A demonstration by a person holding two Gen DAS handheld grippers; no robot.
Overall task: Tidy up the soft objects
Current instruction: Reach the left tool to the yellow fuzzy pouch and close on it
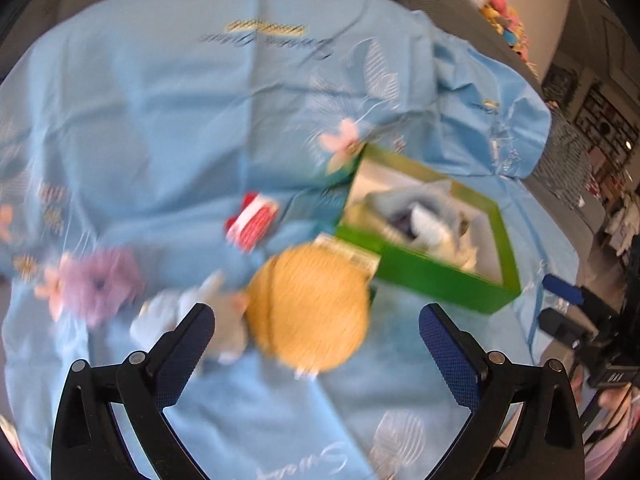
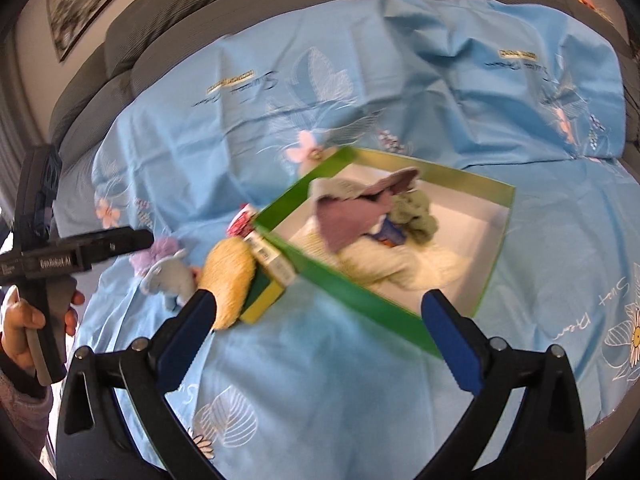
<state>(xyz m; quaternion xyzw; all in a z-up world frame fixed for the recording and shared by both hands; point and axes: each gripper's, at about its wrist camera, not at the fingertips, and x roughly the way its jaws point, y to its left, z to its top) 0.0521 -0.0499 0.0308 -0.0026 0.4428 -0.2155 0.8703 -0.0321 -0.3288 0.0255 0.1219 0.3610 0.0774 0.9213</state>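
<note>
A green box with a white inside lies on the blue sheet and holds several soft cloths; in the right wrist view a purple cloth lies on top. A yellow yarn ball rests against the box's near left corner, also in the right wrist view. A small grey-blue plush and a purple fluffy thing lie left of the yarn. A red and white item lies behind. My left gripper is open just above the yarn. My right gripper is open above the box's near wall.
A light blue printed sheet covers a grey sofa. A yellow-green packet sits between yarn and box. Colourful plush toys sit on the sofa back. The left hand-held gripper body shows at the left.
</note>
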